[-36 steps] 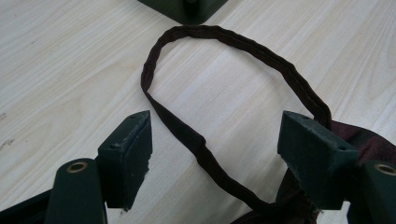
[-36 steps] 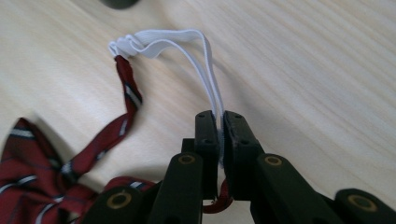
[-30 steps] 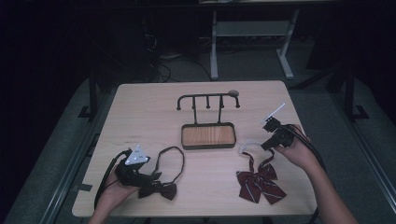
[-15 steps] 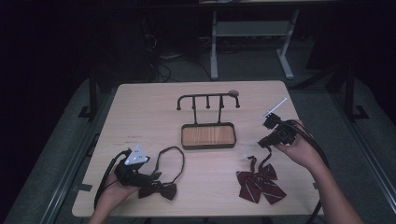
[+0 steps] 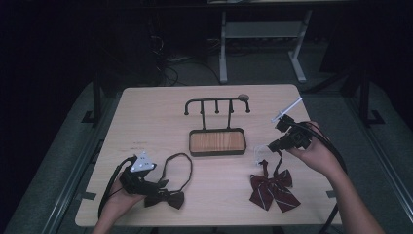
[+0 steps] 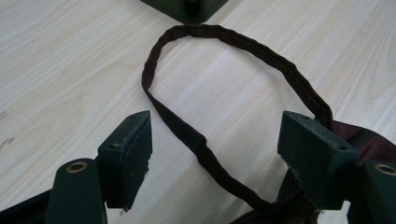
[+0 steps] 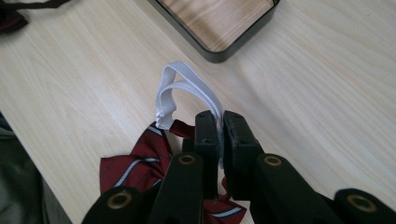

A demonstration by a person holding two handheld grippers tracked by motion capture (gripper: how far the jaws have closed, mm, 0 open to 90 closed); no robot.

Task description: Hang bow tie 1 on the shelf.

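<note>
Right gripper (image 7: 219,122) clamped on white elastic strap (image 7: 187,86) of striped red bow tie (image 5: 272,189); raised since a second ago, strap now pulled up off table, bow still on wood near right front edge. Left gripper (image 6: 224,154) unmoved, jaws wide apart astride dark fabric neck loop (image 6: 224,42) of dark bow tie (image 5: 165,197), front left. Loop a thin stitched band, rounded. Black hook rack (image 5: 216,103) over wood-inlaid tray (image 5: 216,142) at centre. Pale wood-grain table (image 5: 146,117); room dark, white desk legs behind
</note>
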